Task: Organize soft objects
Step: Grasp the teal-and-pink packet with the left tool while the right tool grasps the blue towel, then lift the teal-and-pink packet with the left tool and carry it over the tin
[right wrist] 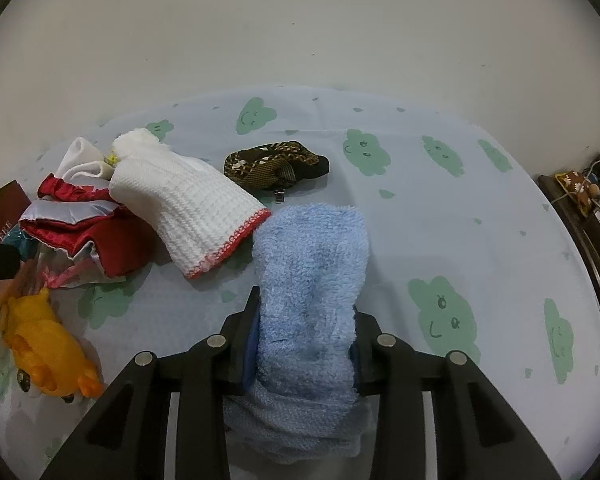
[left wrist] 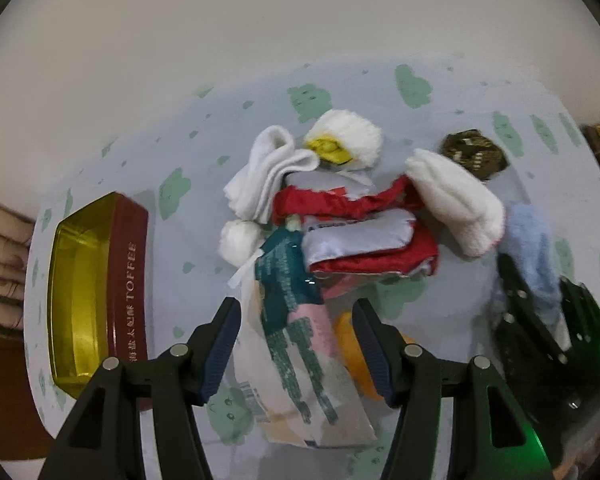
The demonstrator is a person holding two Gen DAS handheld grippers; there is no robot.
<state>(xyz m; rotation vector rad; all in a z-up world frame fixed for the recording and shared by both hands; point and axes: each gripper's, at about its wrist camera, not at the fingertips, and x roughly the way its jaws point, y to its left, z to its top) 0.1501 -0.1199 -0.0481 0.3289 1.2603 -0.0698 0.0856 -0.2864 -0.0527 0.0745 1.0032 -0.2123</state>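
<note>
A pile of soft things lies on the cloud-print tablecloth (right wrist: 440, 216): a white knit cap with red trim (right wrist: 188, 208), red and silver satin cloth (left wrist: 356, 232), white socks (left wrist: 268, 172) and a brown patterned pouch (right wrist: 272, 164). My right gripper (right wrist: 302, 340) is shut on a fluffy blue towel (right wrist: 312, 272), held just right of the cap. My left gripper (left wrist: 294, 344) is open, its fingers on either side of a teal and pink plastic packet (left wrist: 296, 332). An orange plush toy (right wrist: 44, 344) lies beside it. The blue towel shows at the right of the left wrist view (left wrist: 532, 248).
An open red toffee tin with a gold inside (left wrist: 88, 296) stands at the table's left edge. A white wall runs behind the table. Dark furniture with clutter (right wrist: 592, 200) stands off the right edge.
</note>
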